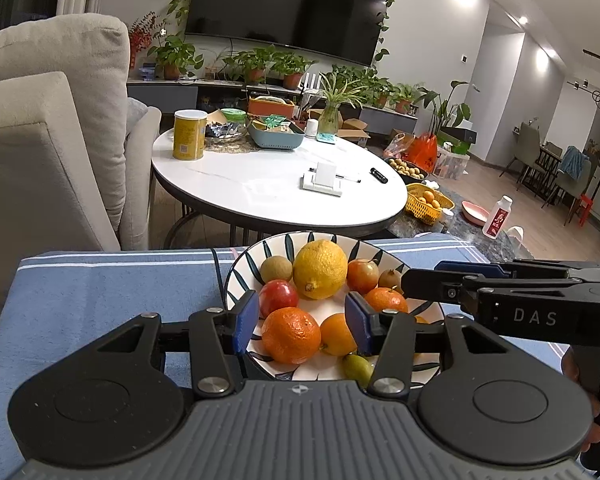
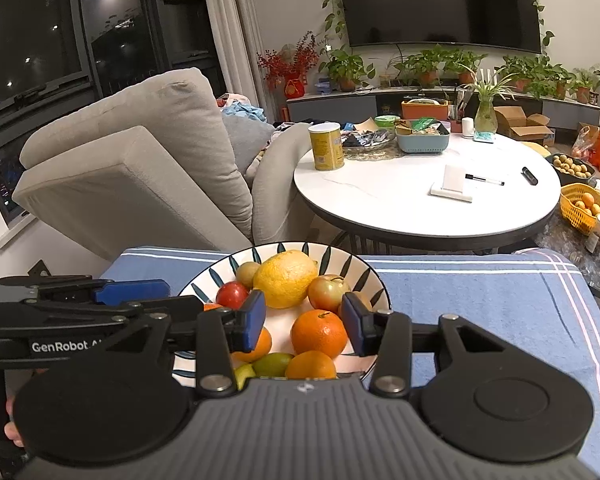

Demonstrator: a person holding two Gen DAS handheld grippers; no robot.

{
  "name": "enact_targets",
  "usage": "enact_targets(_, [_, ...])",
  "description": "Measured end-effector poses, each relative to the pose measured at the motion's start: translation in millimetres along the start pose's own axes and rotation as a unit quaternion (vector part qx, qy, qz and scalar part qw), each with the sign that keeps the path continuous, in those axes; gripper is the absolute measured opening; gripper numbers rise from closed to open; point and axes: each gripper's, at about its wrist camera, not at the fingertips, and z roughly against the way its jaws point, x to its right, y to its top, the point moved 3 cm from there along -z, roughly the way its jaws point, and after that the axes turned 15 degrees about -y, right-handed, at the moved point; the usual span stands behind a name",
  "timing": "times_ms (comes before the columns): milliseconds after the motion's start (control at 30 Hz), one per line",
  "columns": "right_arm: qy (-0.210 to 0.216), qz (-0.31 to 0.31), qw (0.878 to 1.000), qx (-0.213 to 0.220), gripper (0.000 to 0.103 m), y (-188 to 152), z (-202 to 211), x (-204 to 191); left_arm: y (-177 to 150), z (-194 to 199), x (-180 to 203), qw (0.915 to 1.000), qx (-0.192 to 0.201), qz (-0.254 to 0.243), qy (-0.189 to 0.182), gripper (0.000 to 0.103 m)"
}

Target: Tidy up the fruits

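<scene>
With both sets of jaws partly open and empty, we hold the left gripper (image 1: 302, 322) nearest the front tangerine (image 1: 291, 335), directly ahead between its pads in the bowl (image 1: 432, 304), right gripper (image 2: 305, 322) alongside.

A wall-mounted television (image 1: 288, 4) fills the upper centre, a beige sofa (image 1: 48, 128) the left, a round white table (image 1: 268, 188) mid-frame.

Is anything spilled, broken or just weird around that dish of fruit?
Nothing stands out. All the fruit sits inside the leaf-patterned bowl, the big lemon upright among mandarins and small apples, none spilled onto the striped blue cloth. The left gripper and right gripper hover open over it, holding nothing.
</scene>
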Motion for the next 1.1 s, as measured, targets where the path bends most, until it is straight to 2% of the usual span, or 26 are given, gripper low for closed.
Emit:
enact_targets(300, [-0.007,0.006,1.0,0.016,0.085,8.3,19.7,-2.8,4.6,21.0,7.2,0.9999,0.014,-0.003,0.003,0.05])
enact_targets(500, [-0.004,0.002,1.0,0.026,0.085,13.9,39.0,-3.9,10.8,39.3,17.4,0.9995,0.031,-0.006,0.007,0.065])
enact_targets(667, [-0.025,0.02,0.998,0.045,0.085,17.7,59.3,-9.4,16.4,58.0,28.3,0.9986,0.048,-0.014,0.017,0.073])
enact_targets(833, [-0.029,0.025,0.998,0.05,0.085,21.0,73.6,-12.7,18.8,79.8,35.2,0.9974,0.066,-0.014,0.028,0.082])
enact_targets(1100, [-0.024,0.036,0.997,0.065,0.085,23.5,98.9,-21.9,19.8,109.7,47.2,0.9954,0.085,-0.016,0.04,0.085])
